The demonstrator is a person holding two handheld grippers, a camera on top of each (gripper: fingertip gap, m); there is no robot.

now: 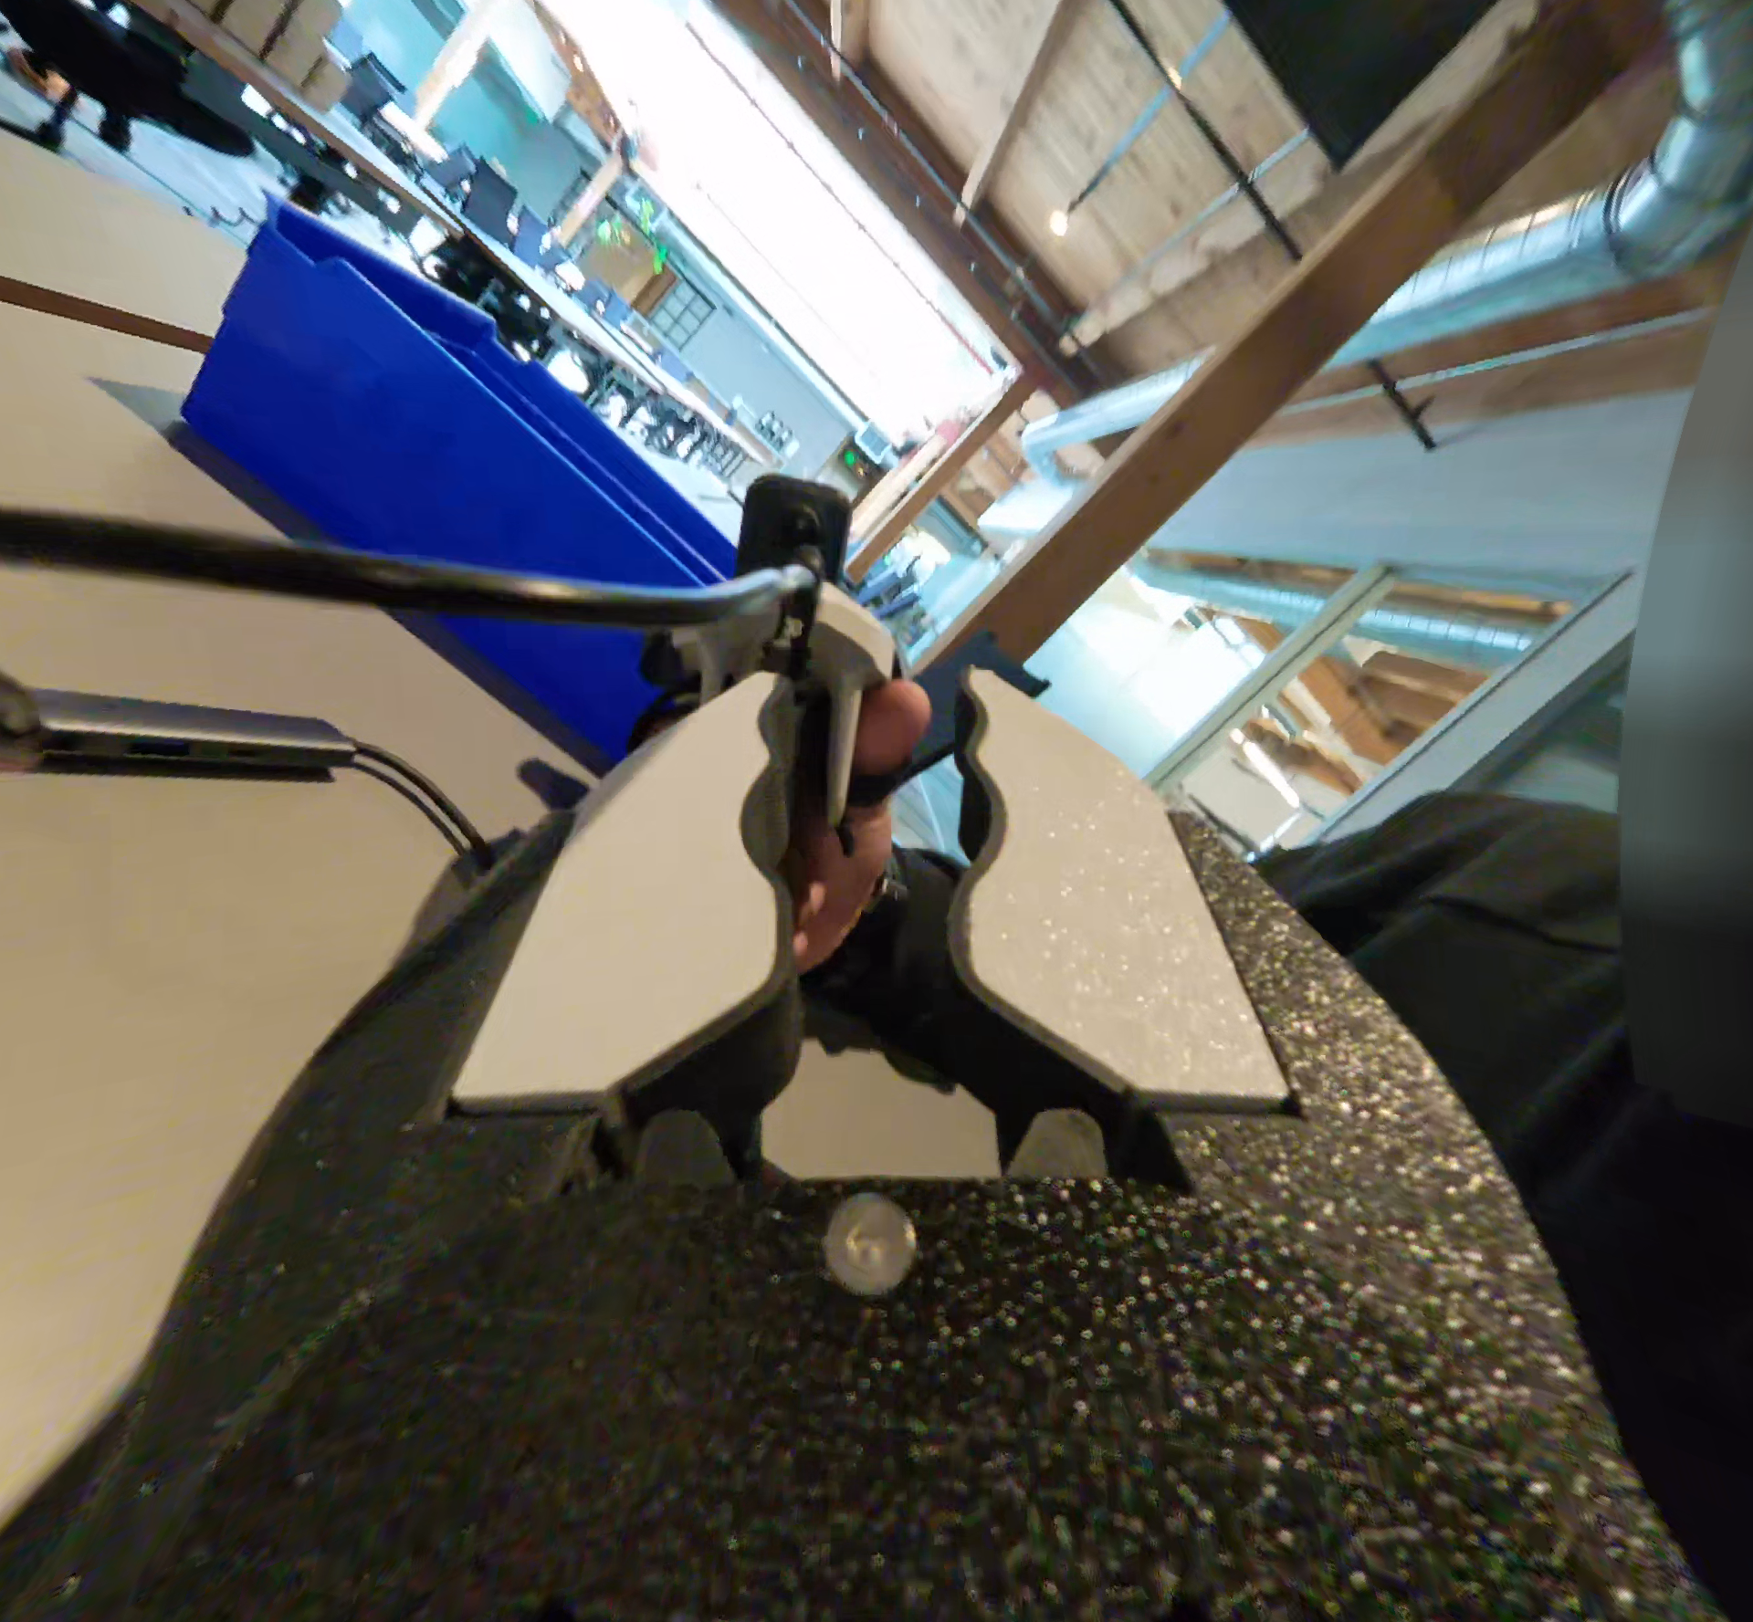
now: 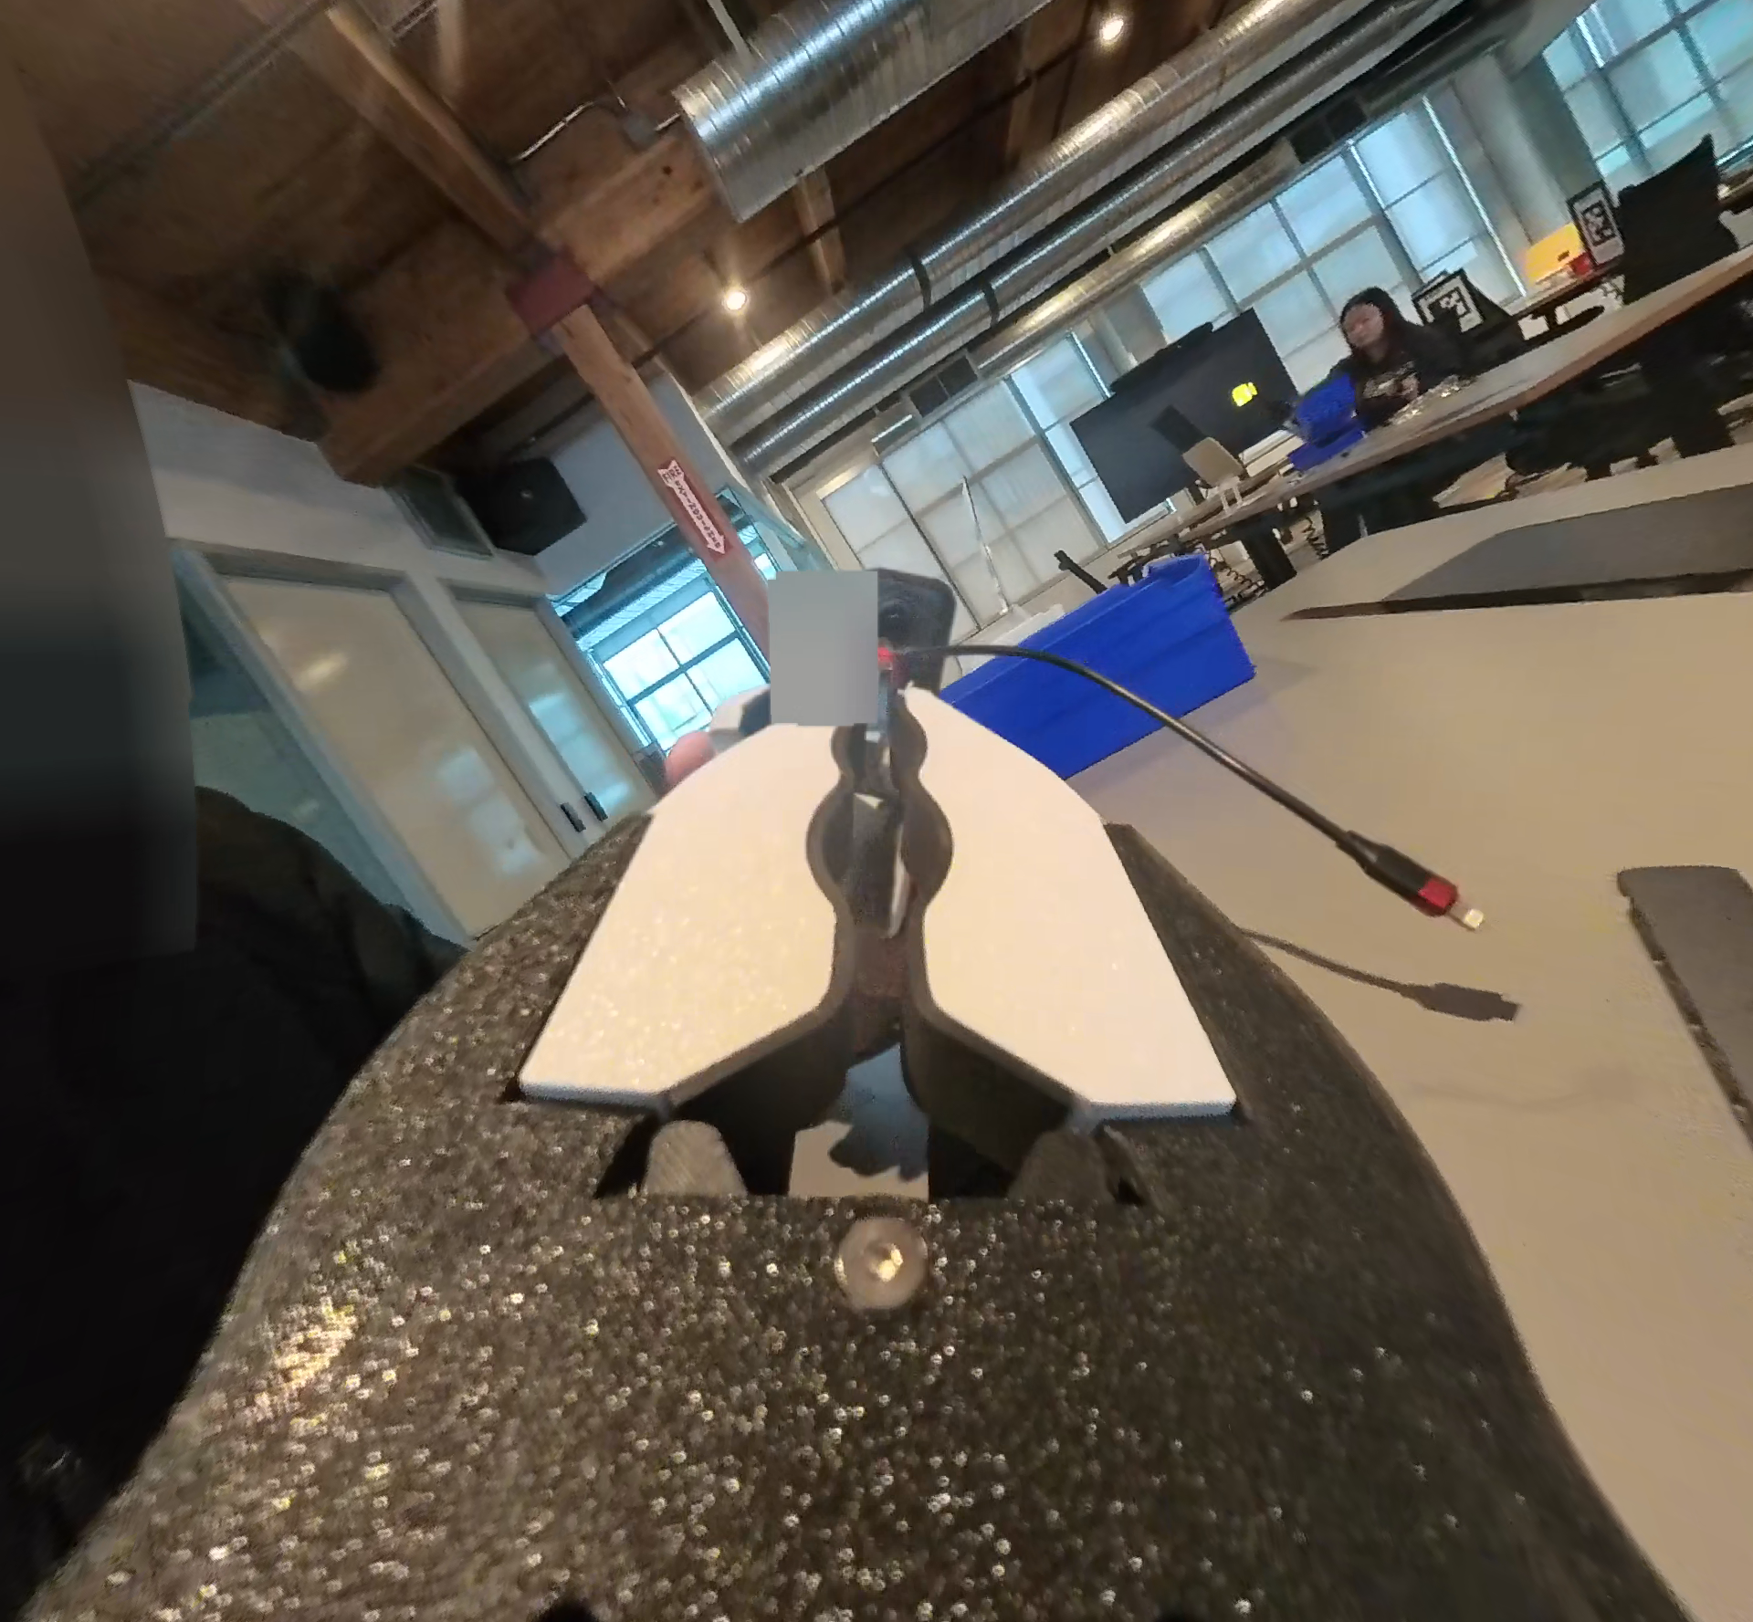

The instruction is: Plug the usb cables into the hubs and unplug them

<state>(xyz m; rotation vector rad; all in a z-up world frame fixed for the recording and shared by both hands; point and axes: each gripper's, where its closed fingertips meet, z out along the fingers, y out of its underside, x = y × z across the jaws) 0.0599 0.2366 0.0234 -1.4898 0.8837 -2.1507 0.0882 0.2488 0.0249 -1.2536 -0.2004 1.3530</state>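
In the right wrist view my right gripper (image 2: 887, 718) is shut on one end of a thin black usb cable (image 2: 1186, 732). The cable arcs right and hangs above the table. Its free red-and-black plug (image 2: 1404, 884) dangles just above the surface. In the left wrist view my left gripper (image 1: 873, 690) is open and empty. It faces the right gripper (image 1: 849, 628), which holds the black cable (image 1: 379, 566) running off to the left. A grey usb hub (image 1: 190, 734) lies on the table at the left, its own lead trailing toward me.
A blue bin (image 1: 398, 438) stands on the pale table (image 1: 190, 960) behind the hub; it also shows in the right wrist view (image 2: 1119, 657). A dark flat pad (image 2: 1688, 932) lies at the table's right. A person (image 2: 1385, 353) sits at a far table. The tips of both grippers are at nearly the same place. Left tips and right tips are each some 15 cm from the grey usb hub (image 1: 190, 734).
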